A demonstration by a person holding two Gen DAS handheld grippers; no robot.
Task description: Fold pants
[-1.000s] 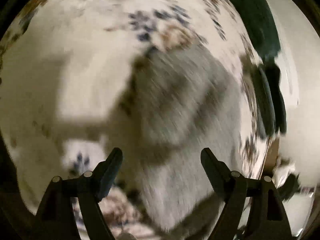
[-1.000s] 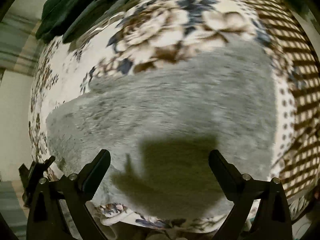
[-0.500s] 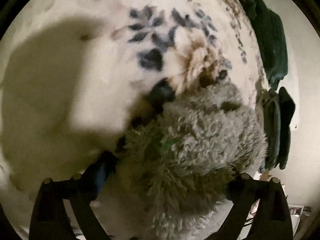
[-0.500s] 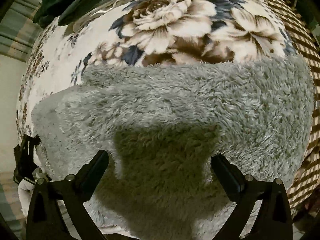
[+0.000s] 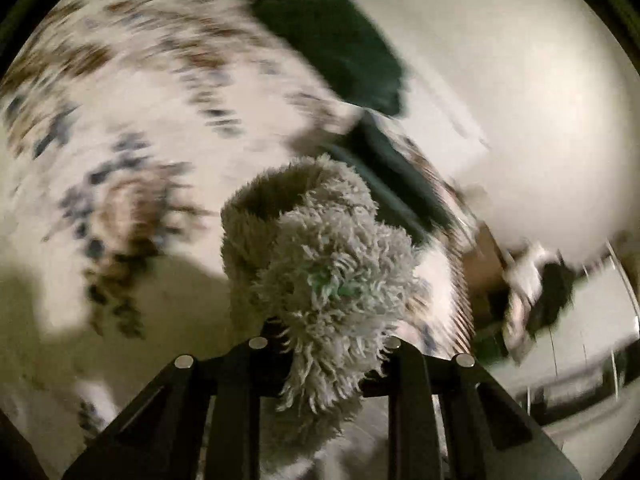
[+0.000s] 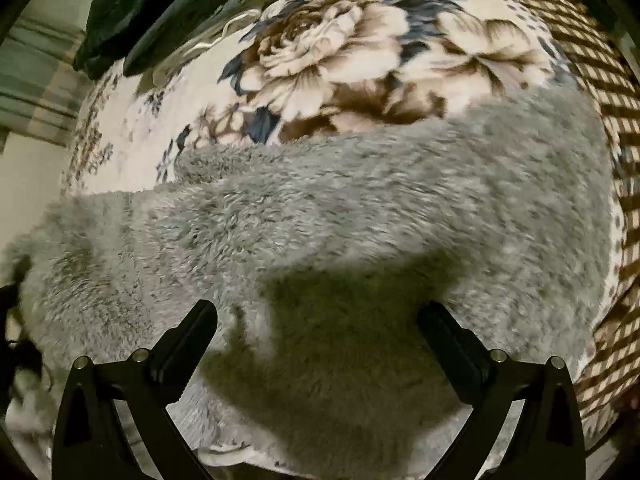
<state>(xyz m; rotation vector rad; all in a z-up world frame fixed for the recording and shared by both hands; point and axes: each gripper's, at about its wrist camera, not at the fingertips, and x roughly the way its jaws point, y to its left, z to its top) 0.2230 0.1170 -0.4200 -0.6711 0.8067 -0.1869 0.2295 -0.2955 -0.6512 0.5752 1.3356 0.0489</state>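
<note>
Floral blanket [image 6: 328,52] under shaggy grey pants [image 6: 360,216]; bunched end in closing left tool [image 5: 324,344]

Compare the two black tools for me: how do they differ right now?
The left tool is closing its jaws on a bunched tuft of the fluffy grey pants; the right tool stands wide open, gripping nothing. The left lifts fabric clear of the flowered blanket; the right hovers above pants lying flat. Both are black, two-fingered.
</note>
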